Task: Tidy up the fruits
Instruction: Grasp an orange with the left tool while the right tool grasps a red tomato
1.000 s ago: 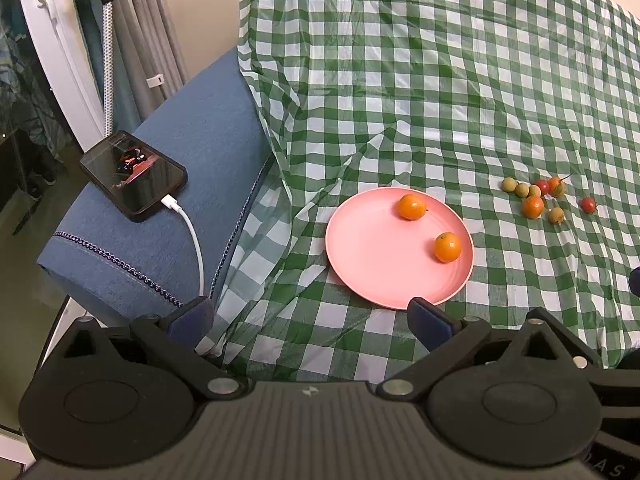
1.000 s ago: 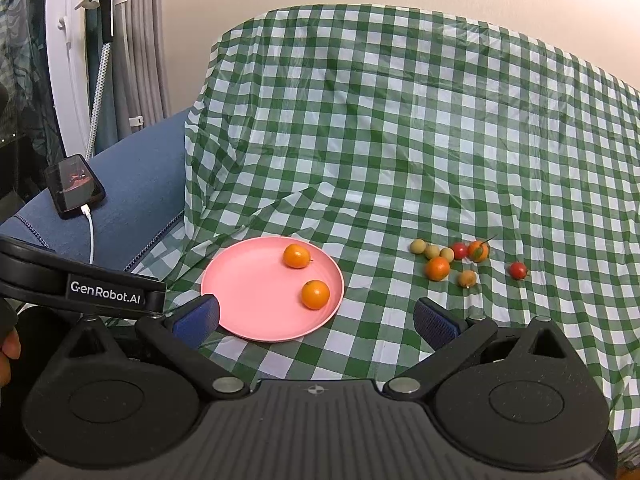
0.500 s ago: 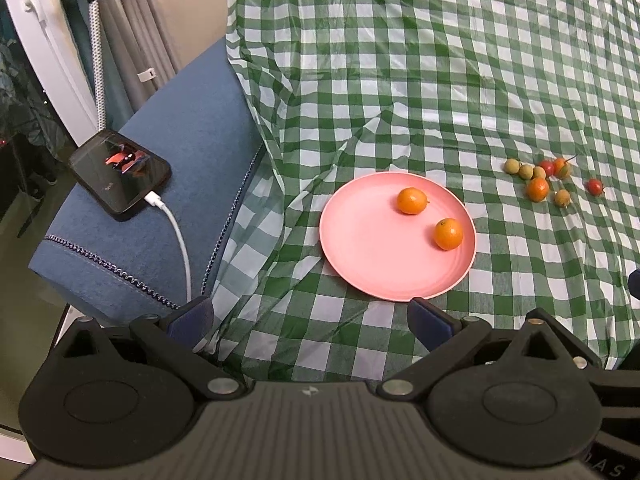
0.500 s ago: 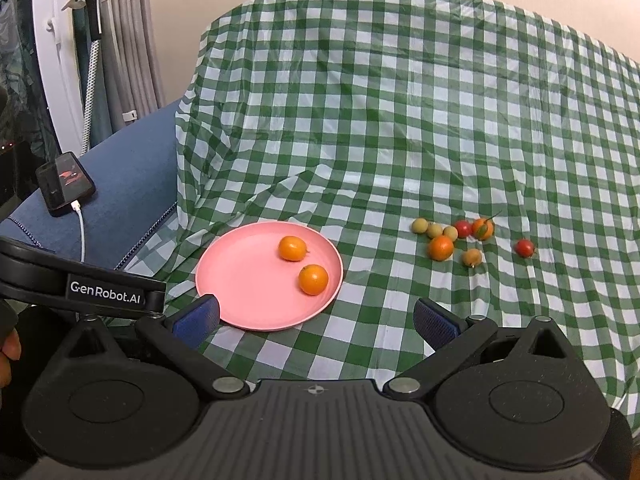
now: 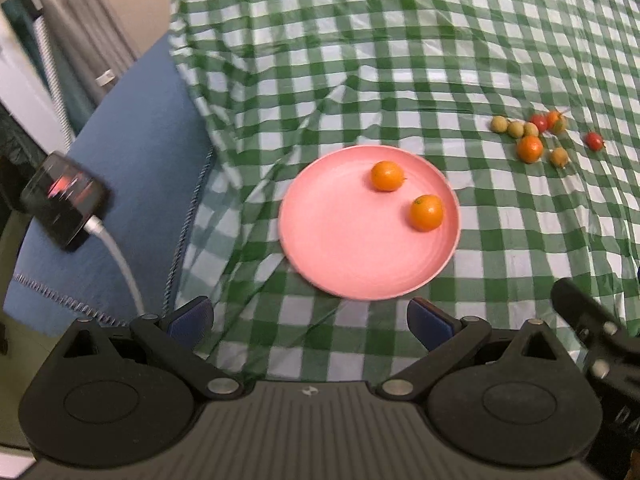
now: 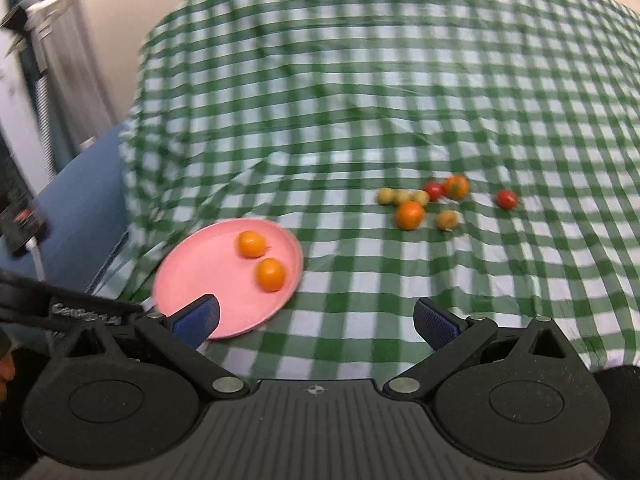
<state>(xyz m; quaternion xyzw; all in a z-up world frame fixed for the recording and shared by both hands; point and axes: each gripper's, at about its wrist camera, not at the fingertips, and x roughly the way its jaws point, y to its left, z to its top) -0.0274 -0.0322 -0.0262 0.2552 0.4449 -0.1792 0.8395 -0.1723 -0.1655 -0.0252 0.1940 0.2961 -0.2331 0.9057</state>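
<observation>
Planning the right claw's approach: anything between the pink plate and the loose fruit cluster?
Only bare checked cloth between the pink plate and the loose fruit cluster; clearest in the right wrist view, and the left wrist view agrees.

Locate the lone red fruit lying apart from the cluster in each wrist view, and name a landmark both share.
Left wrist: the lone red fruit sits far right, upper part of the picture, right of the cluster.
Right wrist: right of centre, again right of the cluster.
Shared landmark: the pink plate holding two orange fruits.
</observation>
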